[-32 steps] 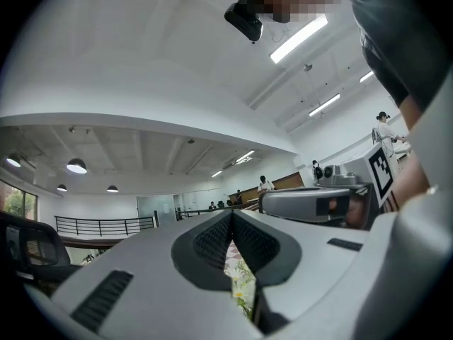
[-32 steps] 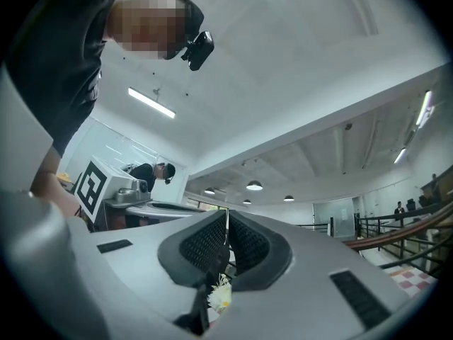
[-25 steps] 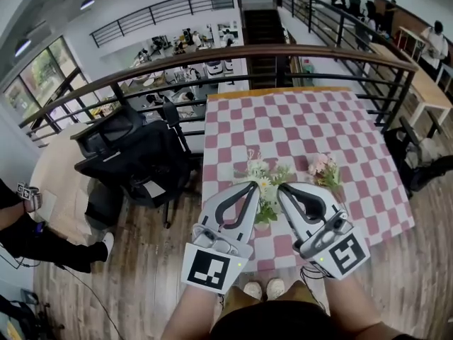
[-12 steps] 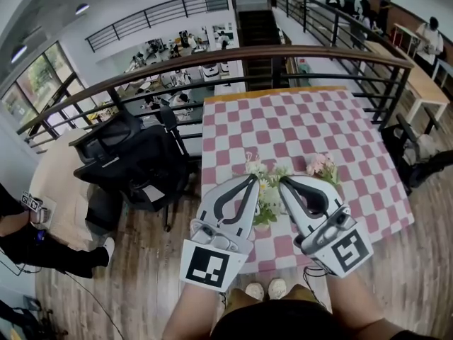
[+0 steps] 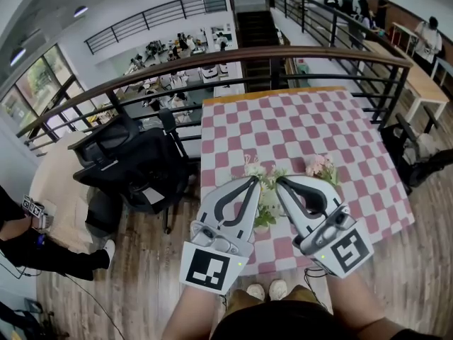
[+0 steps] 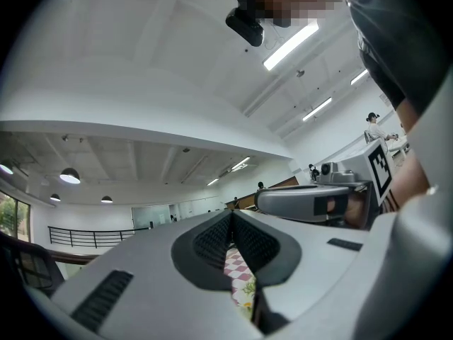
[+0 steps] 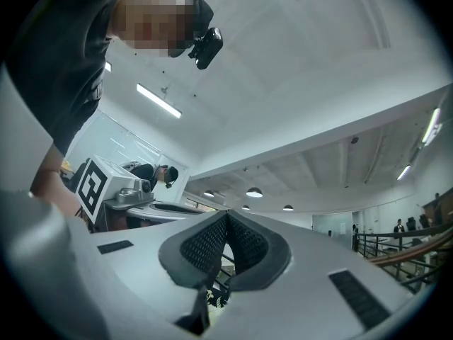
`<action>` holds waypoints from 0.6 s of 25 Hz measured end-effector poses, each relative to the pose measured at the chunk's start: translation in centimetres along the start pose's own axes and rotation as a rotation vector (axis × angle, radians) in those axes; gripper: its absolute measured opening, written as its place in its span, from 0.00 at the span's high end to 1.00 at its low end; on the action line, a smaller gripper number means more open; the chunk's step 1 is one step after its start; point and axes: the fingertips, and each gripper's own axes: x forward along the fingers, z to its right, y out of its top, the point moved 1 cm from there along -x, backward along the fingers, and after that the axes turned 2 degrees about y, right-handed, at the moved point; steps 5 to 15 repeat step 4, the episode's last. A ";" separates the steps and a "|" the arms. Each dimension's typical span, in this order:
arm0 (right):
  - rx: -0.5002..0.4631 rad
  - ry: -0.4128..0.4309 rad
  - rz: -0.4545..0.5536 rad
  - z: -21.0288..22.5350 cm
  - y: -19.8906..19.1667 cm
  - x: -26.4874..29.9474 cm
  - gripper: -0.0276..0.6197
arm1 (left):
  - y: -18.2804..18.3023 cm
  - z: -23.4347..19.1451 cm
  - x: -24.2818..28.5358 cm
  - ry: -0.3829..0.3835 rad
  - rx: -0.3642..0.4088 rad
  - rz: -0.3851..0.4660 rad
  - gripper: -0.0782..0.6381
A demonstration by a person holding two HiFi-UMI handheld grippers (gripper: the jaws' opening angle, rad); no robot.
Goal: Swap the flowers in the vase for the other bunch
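A pink-checked table (image 5: 297,119) stands by the railing. A white bunch (image 5: 263,179) rises between the grippers, its vase hidden, with a pink bunch (image 5: 320,167) just beside it — swapped or not, I cannot tell. The left gripper (image 5: 250,182) and right gripper (image 5: 280,182) are both closed on nothing.

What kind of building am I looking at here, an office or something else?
Most likely a mezzanine in an open-plan office: a curved railing edges the floor, rows of desks with people lie below it, and a staircase stands beyond.

We worked on an open-plan office's mezzanine. Beyond the left gripper (image 5: 253,182), a railing (image 5: 297,49) overlooked rows of desks (image 5: 175,46) below.
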 end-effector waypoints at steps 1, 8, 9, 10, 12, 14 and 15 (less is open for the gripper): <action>0.000 0.000 0.000 0.1 0.0 0.0 0.91 | 0.0 0.1 0.1 -0.001 -0.003 0.001 0.88; -0.002 0.004 -0.003 0.3 -0.2 -0.1 0.91 | 0.0 0.2 0.4 -0.001 -0.003 0.002 0.88; -0.002 0.004 -0.003 0.3 -0.2 -0.1 0.91 | 0.0 0.2 0.4 -0.001 -0.003 0.002 0.88; -0.002 0.004 -0.003 0.3 -0.2 -0.1 0.91 | 0.0 0.2 0.4 -0.001 -0.003 0.002 0.88; -0.002 0.004 -0.003 0.3 -0.2 -0.1 0.91 | 0.0 0.2 0.4 -0.001 -0.003 0.002 0.88; -0.002 0.004 -0.003 0.3 -0.2 -0.1 0.91 | 0.0 0.2 0.4 -0.001 -0.003 0.002 0.88; -0.002 0.004 -0.003 0.3 -0.2 -0.1 0.91 | 0.0 0.2 0.4 -0.001 -0.003 0.002 0.88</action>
